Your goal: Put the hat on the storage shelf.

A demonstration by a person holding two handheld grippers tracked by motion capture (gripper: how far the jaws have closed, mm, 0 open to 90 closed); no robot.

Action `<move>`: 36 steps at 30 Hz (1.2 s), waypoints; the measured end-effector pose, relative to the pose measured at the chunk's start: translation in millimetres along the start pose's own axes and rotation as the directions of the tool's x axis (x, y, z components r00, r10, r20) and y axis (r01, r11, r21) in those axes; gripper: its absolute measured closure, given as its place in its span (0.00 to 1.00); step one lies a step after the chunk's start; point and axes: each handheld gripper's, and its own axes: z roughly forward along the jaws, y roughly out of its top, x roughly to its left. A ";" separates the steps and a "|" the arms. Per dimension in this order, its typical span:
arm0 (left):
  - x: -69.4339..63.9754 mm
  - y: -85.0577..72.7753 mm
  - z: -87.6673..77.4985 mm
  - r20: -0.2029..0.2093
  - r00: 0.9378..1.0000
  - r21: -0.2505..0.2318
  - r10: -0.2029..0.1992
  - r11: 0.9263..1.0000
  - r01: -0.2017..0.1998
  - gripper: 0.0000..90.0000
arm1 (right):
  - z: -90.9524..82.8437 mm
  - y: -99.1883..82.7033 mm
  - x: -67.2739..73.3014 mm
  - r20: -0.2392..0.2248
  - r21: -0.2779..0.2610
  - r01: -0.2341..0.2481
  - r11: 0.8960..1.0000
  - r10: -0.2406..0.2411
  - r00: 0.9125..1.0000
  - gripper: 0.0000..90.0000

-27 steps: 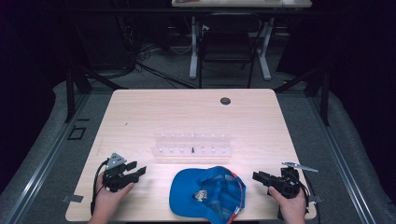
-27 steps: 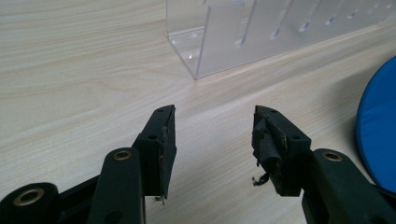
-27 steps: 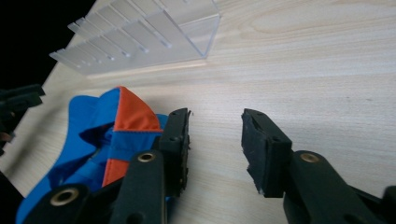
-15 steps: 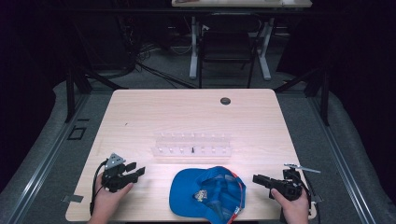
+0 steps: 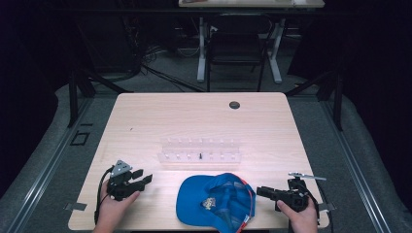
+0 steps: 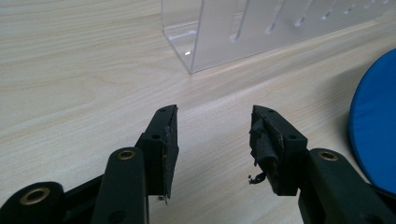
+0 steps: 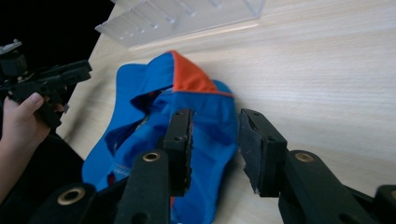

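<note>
A blue cap with an orange-edged rim lies upside down at the table's near edge, between my two grippers. Behind it stands a clear plastic rack with a row of slots. My left gripper rests at the near left, open, its jaws pointing right toward the cap and holding nothing. My right gripper sits at the near right, open, jaws aimed left just short of the cap's rim. In the right gripper view the cap lies beyond the parted jaws, with nothing between them.
The light wooden table has a dark round grommet near its far edge. A dark chair and desk legs stand on the floor beyond the table. The other hand and its gripper show far off in the right gripper view.
My right gripper has moved a little left and down toward the cap. The left gripper has stayed in place.
</note>
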 end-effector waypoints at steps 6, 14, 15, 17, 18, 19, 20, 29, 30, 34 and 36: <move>-3.7 3.2 5.3 0.020 1.000 0.002 0.002 1.000 -0.002 0.58 | 4.2 -3.8 3.7 0.000 0.033 -0.010 0.999 0.010 1.000 0.72; -7.0 5.6 8.5 0.027 0.999 0.008 0.026 1.000 -0.026 0.58 | -2.1 -9.1 8.0 -0.090 0.049 -0.036 0.998 0.040 0.995 0.69; -7.1 5.7 8.6 0.029 0.999 0.008 0.025 1.000 -0.025 0.58 | -1.4 -9.6 8.8 -0.094 0.056 -0.035 0.998 0.040 0.995 0.68; -7.4 5.8 9.1 0.030 0.999 0.009 0.019 1.000 -0.020 0.58 | 1.6 -10.8 10.7 -0.097 0.087 -0.022 0.996 0.031 0.995 0.68; -7.7 5.8 9.7 0.033 0.999 0.007 0.018 1.000 -0.019 0.58 | 2.8 -11.2 11.1 -0.096 0.095 -0.020 0.995 0.029 0.995 0.68; -7.8 5.8 10.0 0.034 0.999 0.007 0.019 1.000 -0.019 0.58 | 2.5 -10.5 11.5 -0.064 0.129 0.002 0.992 0.006 0.998 0.68; -8.2 5.9 10.4 0.036 0.999 0.007 0.019 1.000 -0.019 0.58 | 5.6 -12.1 11.8 -0.094 0.114 -0.014 0.993 0.025 0.995 0.68; -8.6 6.1 10.4 0.036 0.999 0.014 0.025 1.000 -0.025 0.58 | 15.0 -15.3 12.0 -0.099 0.172 -0.017 0.985 0.034 0.995 0.70; -8.6 6.1 10.4 0.036 0.999 0.014 0.024 1.000 -0.025 0.58 | 16.1 -15.8 12.5 -0.094 0.176 -0.024 0.984 0.041 0.995 0.70; -8.6 6.3 9.8 0.036 0.999 0.022 0.032 0.999 -0.033 0.58 | 17.4 -16.1 11.6 -0.120 0.200 -0.034 0.979 0.059 0.991 0.73; -8.6 6.2 9.6 0.035 0.999 0.021 0.030 0.999 -0.031 0.58 | 16.2 -15.4 11.6 -0.138 0.200 -0.041 0.979 0.070 0.988 0.74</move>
